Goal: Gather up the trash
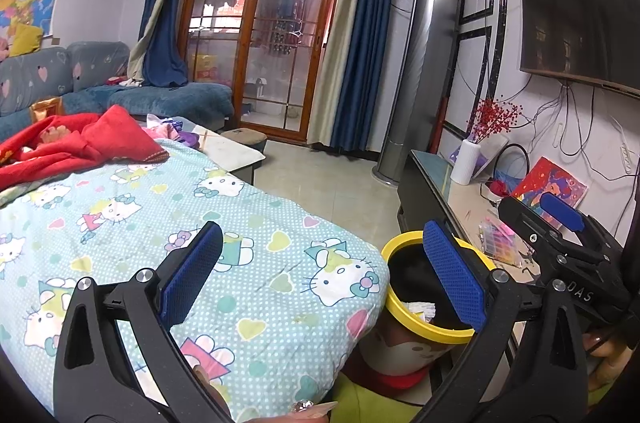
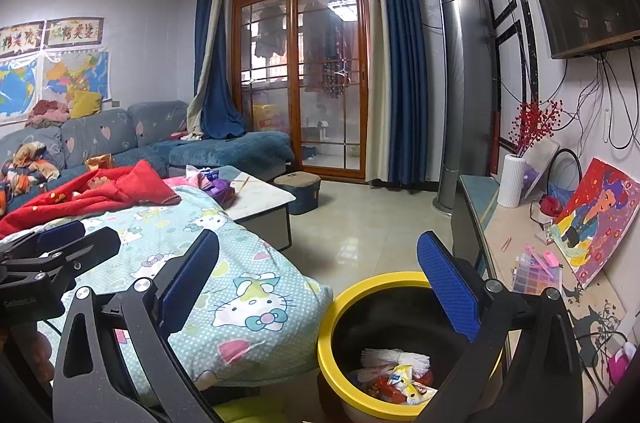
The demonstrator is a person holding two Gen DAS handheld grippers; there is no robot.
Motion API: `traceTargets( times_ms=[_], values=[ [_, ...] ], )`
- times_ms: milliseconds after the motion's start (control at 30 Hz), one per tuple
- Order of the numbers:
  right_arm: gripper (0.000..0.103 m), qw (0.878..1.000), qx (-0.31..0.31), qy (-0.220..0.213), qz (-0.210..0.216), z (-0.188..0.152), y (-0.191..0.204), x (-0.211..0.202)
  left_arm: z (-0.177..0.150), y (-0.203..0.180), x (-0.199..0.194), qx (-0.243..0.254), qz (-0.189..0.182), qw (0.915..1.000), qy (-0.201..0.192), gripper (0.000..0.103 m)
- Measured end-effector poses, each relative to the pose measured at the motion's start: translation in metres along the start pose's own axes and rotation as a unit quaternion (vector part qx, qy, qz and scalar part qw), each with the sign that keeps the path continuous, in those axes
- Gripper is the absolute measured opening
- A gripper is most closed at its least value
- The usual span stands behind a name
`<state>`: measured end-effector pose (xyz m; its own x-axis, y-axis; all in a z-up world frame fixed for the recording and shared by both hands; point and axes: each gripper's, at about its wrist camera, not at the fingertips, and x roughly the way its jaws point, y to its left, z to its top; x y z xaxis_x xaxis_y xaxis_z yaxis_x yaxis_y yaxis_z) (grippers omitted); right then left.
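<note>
Inside, the yellow-rimmed bin [image 2: 332, 335] holds crumpled wrappers [image 2: 400, 381] and tissue.

Both wrist views face glass door [image 1: 264, 35]; right view sits nearer, above yellow-rimmed bin [image 2: 400, 343]; both share it.

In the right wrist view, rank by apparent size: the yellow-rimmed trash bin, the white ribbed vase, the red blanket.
1. Red blanket
2. Yellow-rimmed trash bin, inflated by nearness to the camera, so this order with the blanket is unsure
3. White ribbed vase
</note>
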<state>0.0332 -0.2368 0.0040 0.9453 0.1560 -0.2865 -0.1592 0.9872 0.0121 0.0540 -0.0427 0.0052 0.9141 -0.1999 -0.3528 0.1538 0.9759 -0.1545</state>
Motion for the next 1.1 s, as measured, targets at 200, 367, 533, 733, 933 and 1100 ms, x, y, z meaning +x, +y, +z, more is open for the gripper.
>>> traceTargets(
  times_ms=[200,367,533,733,933,1100],
  values=[
    [0.097,1.000,-0.001,0.000,0.000,0.0000,-0.0009,-0.0007,0.0000,0.0005,0.0002,-0.001,0.000,1.0000,0.000,0.092],
    [0.097,1.000,-0.001,0.000,0.001,-0.0001,-0.0006,-0.0004,-0.0002,0.0006,0.0000,-0.001,0.000,1.0000,0.000,0.092],
    [0.097,1.000,-0.001,0.001,0.000,0.0004,-0.0012,-0.0004,-0.0001,0.0005,0.0005,-0.001,-0.001,1.0000,0.000,0.092],
    [0.097,1.000,-0.001,0.002,0.002,0.0004,-0.0015,-0.0004,-0.0014,0.0001,0.0016,-0.002,-0.002,1.0000,0.002,0.092],
    [0.097,1.000,-0.001,0.004,0.003,0.0005,-0.0013,0.0005,-0.0054,-0.0008,0.0046,-0.008,-0.001,0.9999,0.008,0.092],
    [0.097,1.000,0.000,0.012,0.004,0.0017,-0.0018,0.0039,-0.0077,-0.0047,0.0074,-0.002,0.025,0.9996,0.015,0.092]
  ],
)
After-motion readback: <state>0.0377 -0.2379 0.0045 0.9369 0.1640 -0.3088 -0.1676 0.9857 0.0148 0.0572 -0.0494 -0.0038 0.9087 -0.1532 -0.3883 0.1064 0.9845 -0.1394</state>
